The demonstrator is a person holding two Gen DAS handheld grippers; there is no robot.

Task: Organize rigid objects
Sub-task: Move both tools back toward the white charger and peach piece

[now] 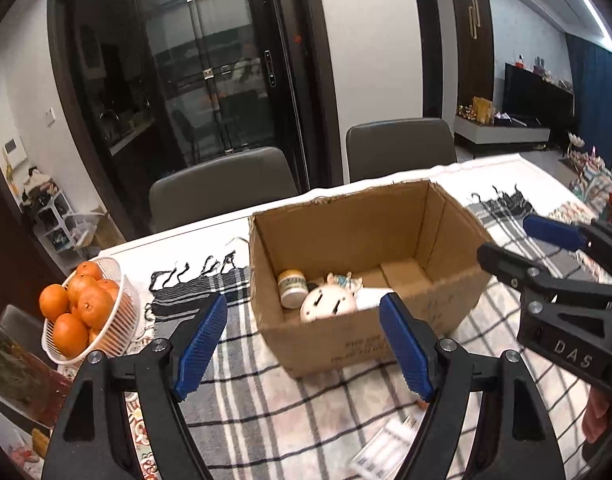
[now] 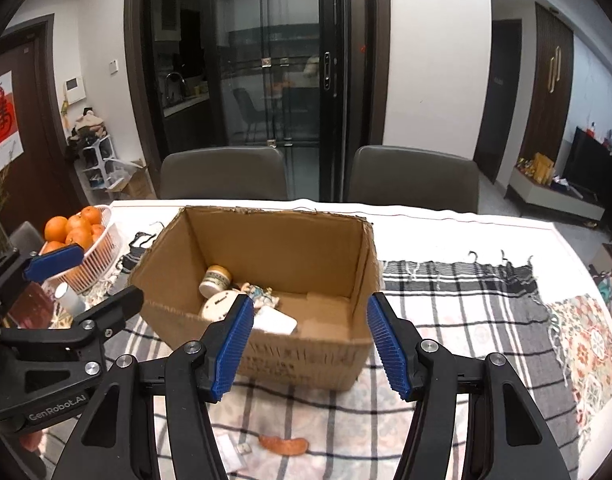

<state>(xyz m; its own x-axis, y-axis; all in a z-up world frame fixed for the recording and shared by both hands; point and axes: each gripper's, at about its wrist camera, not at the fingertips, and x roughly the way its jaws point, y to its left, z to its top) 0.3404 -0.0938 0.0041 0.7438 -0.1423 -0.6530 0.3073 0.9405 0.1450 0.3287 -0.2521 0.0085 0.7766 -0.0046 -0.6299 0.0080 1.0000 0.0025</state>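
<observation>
An open cardboard box (image 1: 437, 312) (image 2: 317, 360) stands on the plaid cloth. Inside lie a small cream jar (image 1: 292, 288) (image 2: 214, 280), a round white clock-like object (image 1: 325, 305) (image 2: 216, 306), a small figurine (image 1: 343, 281) (image 2: 260, 294) and a white card (image 2: 274, 322). My left gripper (image 1: 304, 344) is open and empty just in front of the box. My right gripper (image 2: 307, 340) is open and empty in front of the box; it also shows in the left wrist view (image 1: 517, 244). An orange strip (image 2: 284, 445) and small white pieces (image 2: 230, 450) lie on the cloth near me.
A white basket of oranges (image 1: 106, 320) (image 2: 102, 252) stands left of the box. A white cylinder (image 2: 68, 296) stands near it. Two grey chairs (image 2: 226, 174) stand behind the table. A patterned cloth (image 2: 585, 344) lies at the right.
</observation>
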